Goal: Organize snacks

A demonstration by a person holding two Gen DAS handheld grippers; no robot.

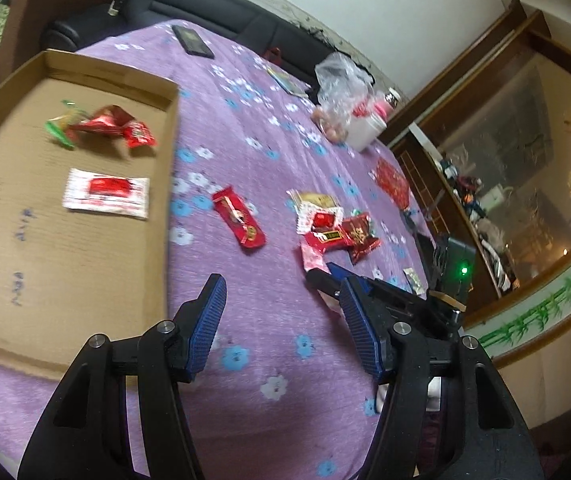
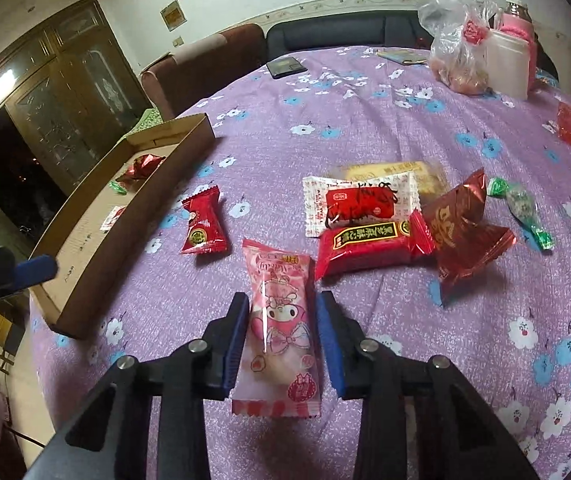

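A shallow cardboard tray [image 1: 13, 264] lies on the purple flowered tablecloth [image 1: 269, 312]; it holds a white-and-red packet [image 1: 106, 193] and red and green wrapped candies [image 1: 103, 124]. My left gripper [image 1: 281, 320] is open and empty above the cloth, right of the tray. My right gripper [image 2: 281, 336] has its jaws on both sides of a pink cartoon snack packet [image 2: 279, 328], which lies on the cloth. Beyond it lie a small red packet [image 2: 203, 226], a red bar [image 2: 369, 246], a white-red packet [image 2: 359, 200], a dark red pouch [image 2: 465, 232] and a green candy [image 2: 521, 208].
A plastic bag of round foods [image 2: 459, 40], a white jar [image 2: 509, 64] and a pink container stand at the far edge. A phone [image 2: 285, 67] and a dark sofa [image 2: 325, 32] lie beyond. A wooden cabinet [image 1: 505, 160] stands to the right.
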